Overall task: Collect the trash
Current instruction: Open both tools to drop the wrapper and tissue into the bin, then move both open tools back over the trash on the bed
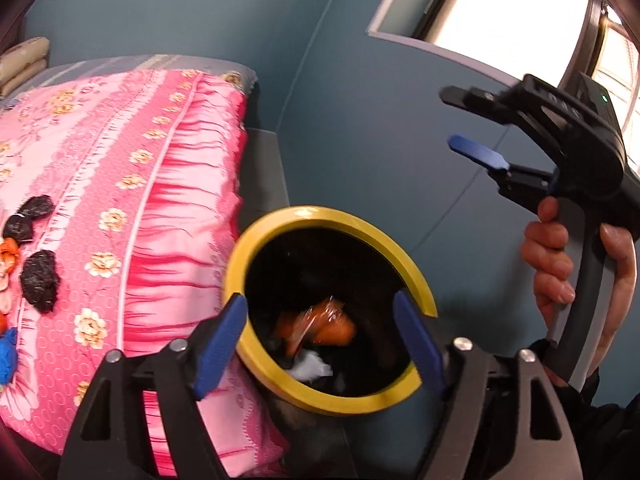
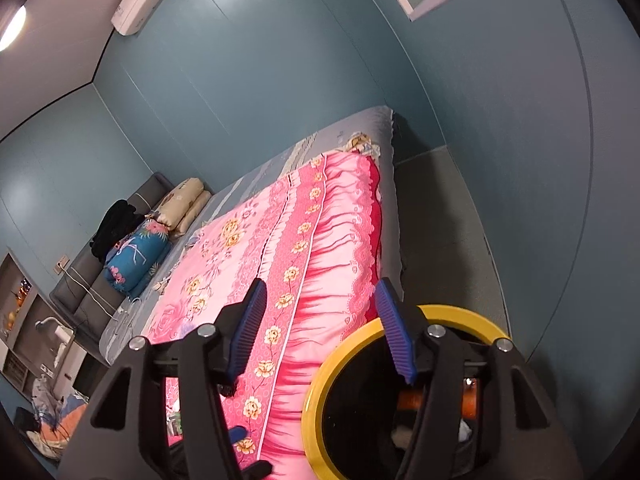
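Note:
A black trash bin with a yellow rim (image 1: 408,248) stands beside the bed; it also shows in the right wrist view (image 2: 316,392). Inside lie an orange wrapper (image 1: 324,322) and white paper (image 1: 310,368). My left gripper (image 1: 320,340) is open and empty right above the bin's mouth. My right gripper (image 2: 320,332) is open and empty; in the left wrist view it (image 1: 460,120) hovers above and right of the bin. Black crumpled scraps (image 1: 40,280), an orange scrap (image 1: 8,258) and a blue scrap (image 1: 6,354) lie on the pink bedspread (image 1: 140,200).
The bed (image 2: 280,240) carries folded quilts and pillows (image 2: 160,236) at its head. A grey floor strip (image 2: 436,240) runs between the bed and the blue wall (image 1: 360,120). A window (image 1: 520,8) is high on the right. Shelves (image 2: 24,320) stand at far left.

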Available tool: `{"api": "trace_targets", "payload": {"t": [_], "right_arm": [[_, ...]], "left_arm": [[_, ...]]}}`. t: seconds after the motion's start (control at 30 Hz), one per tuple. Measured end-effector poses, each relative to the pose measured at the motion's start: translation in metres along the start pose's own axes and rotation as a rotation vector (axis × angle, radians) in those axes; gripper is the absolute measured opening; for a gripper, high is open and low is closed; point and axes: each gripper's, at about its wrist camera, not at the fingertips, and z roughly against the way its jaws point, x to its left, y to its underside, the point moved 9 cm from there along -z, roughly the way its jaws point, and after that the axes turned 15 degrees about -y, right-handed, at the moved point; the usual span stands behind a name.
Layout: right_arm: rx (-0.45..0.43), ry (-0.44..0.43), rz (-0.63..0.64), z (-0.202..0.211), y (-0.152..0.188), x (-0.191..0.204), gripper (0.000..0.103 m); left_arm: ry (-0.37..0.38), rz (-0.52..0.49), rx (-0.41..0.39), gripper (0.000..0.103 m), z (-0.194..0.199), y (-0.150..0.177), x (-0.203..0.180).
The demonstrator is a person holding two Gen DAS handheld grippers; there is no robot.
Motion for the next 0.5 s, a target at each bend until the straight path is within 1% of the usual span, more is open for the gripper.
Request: {"api": "trace_targets", "payload": {"t": [0.03, 0.1, 0.27, 0.5], "right_arm": [[-0.011, -0.008, 0.018, 0.0, 0.0, 0.005, 0.058], [-0.014, -0.035, 0.045, -0.001, -0.001, 0.012, 0.063], [-0.023, -0.082, 0.112, -0.005, 0.003, 0.035, 0.068], [0.007, -0.157, 0.205, -0.027, 0.013, 0.077, 0.074]], "left_arm": [[-0.015, 0.007, -0.01, 0.079, 0.002, -0.002, 0.005], [-0.048, 0.023, -0.038, 0.083, 0.008, -0.006, 0.017], [-0.13, 0.072, -0.088, 0.087, 0.023, -0.014, 0.05], [-0.261, 0.119, -0.178, 0.094, 0.057, -0.024, 0.103]]}}
